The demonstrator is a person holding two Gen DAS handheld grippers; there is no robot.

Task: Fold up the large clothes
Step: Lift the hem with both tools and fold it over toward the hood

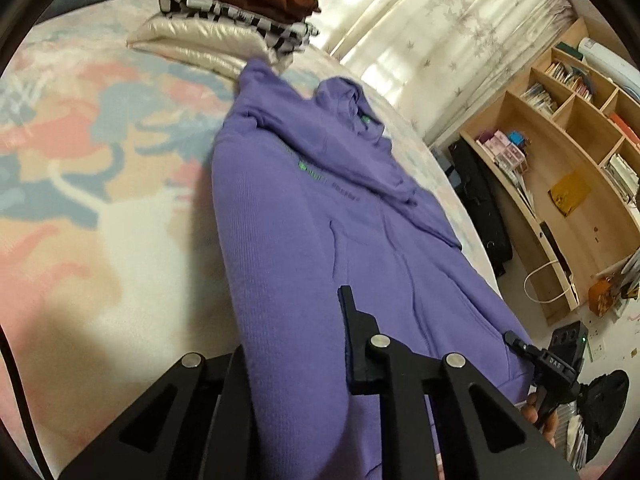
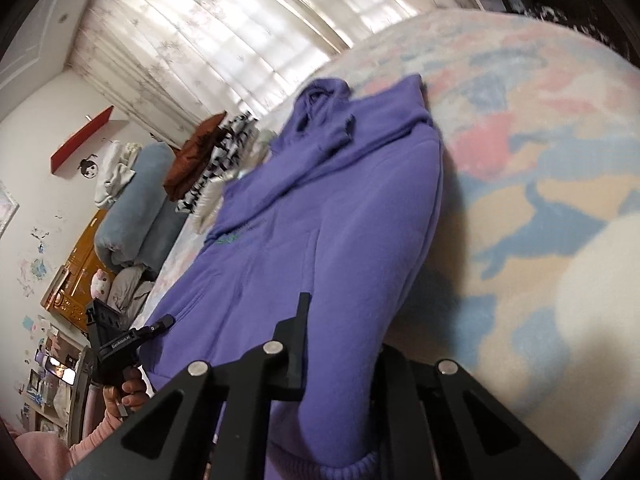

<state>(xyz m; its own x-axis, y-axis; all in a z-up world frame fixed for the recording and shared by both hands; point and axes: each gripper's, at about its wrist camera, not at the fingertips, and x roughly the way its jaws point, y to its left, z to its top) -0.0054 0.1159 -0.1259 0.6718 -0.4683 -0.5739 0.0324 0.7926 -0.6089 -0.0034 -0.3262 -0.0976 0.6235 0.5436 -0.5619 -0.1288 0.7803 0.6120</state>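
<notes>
Left wrist view, left to right:
- Blanket (image 1: pixel 80 152): pastel pink, blue and cream pattern, covering the bed.
- Pile of folded clothes (image 1: pixel 236 12): far end of the bed; brown piece on top, black-and-white check under it, cream piece at the bottom.
- Hoodie (image 1: pixel 288 216): purple, small green print on the chest, lying lengthwise on the blanket with its sides folded in; hood at the far end, just short of the pile.
- Left gripper (image 1: pixel 292 356): at the near hem, fingers pinching the hoodie's left edge; one finger lies on top of the cloth, the other is hidden by the fold.
- Right gripper (image 1: pixel 548 360): black, at the hem's opposite corner, held by a hand.
- Curtain (image 1: pixel 440 28): pale, flower print, lit from behind.
- Shelf unit (image 1: pixel 576 184): light wood, with books and boxes.

Right wrist view, left to right:
- Left gripper (image 2: pixel 160 326): tip at the hoodie's edge.
- Rolled blue bedding (image 2: pixel 136 208): at the head of the bed.
- Hoodie (image 2: pixel 340 220): middle of the view.
- Right gripper (image 2: pixel 340 344): fingers pinching the hem's right edge, cloth bunched between them.
- Blanket (image 2: pixel 540 160): to the right.
</notes>
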